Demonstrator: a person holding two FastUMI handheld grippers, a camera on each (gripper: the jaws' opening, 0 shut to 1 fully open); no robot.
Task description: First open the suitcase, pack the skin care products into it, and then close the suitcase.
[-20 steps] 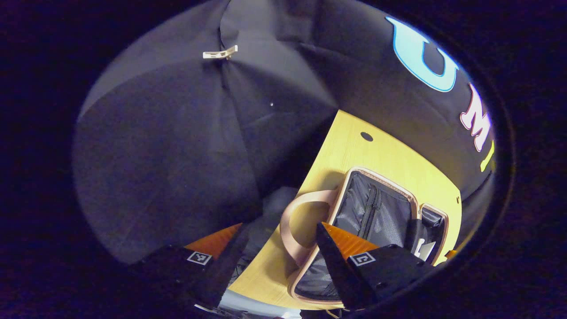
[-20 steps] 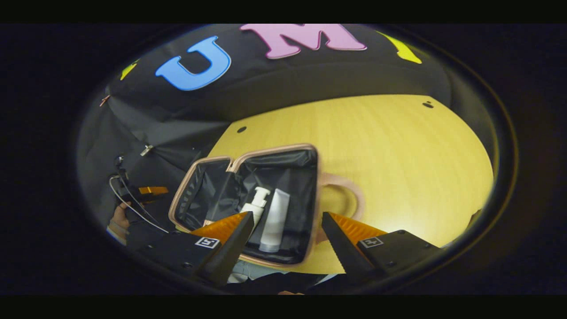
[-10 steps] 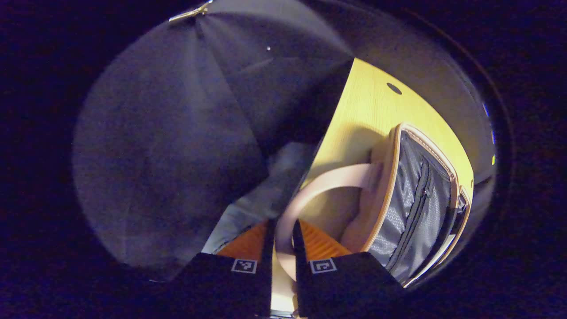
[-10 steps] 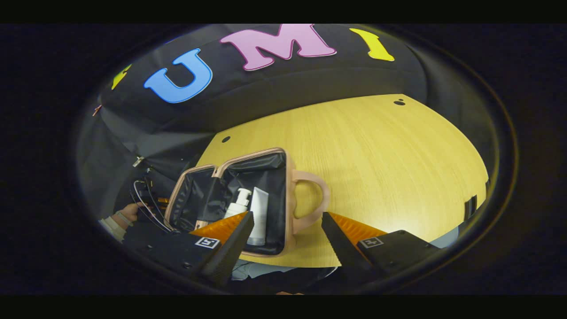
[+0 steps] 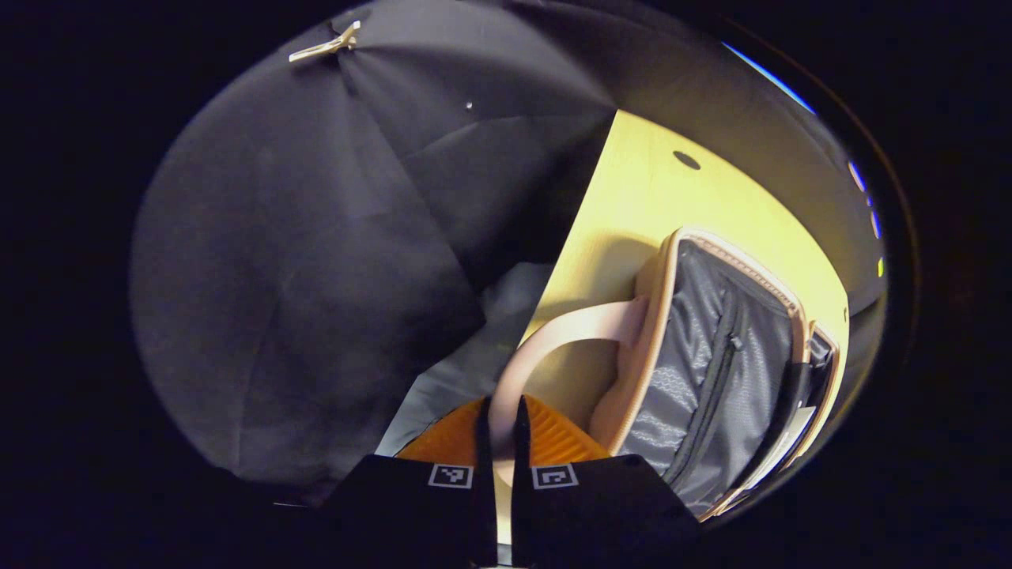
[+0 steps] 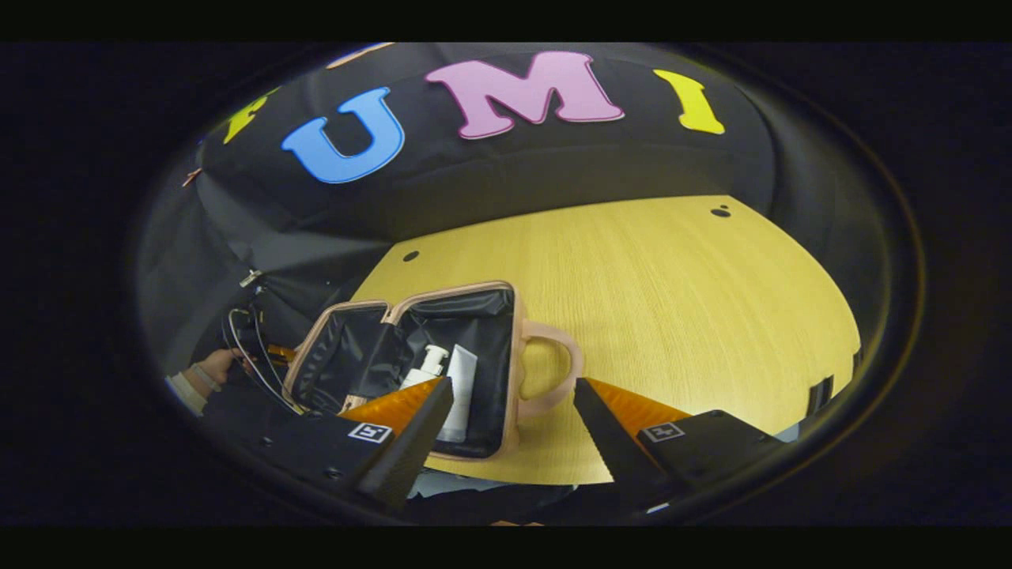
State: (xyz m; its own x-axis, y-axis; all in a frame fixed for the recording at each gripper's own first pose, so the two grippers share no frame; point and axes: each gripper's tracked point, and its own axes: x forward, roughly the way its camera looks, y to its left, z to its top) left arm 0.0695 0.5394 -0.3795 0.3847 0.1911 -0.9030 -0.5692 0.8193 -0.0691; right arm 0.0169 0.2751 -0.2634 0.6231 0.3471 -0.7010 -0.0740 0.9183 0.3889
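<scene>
Left tongs [image 5: 500, 431] pinched on the lid handle [image 5: 553, 340] at the bottom of its loop; fingers nearly together with the strap between them. Suitcase [image 6: 411, 356] lies open on the desk [image 6: 672, 316]. Lid [image 5: 711, 371] sits to the right of the left tongs, zip pocket facing up, hinge on its far side, long axis running away from the camera. So closing looks like a lift and swing over toward the hinge.

Right tongs [image 6: 514, 431] spread, holding nothing, hovering at the near desk edge just short of the base handle [image 6: 549, 367]. Pump bottle [image 6: 427, 367] and tube [image 6: 460, 387] lie side by side in the base, necks pointing away.

Packing looks done; closing is left. Risk: pump head may stand proud and foul the lid. Right tongs are near enough to steady the base. Hand [image 6: 207, 367] with cables at the lid side.
</scene>
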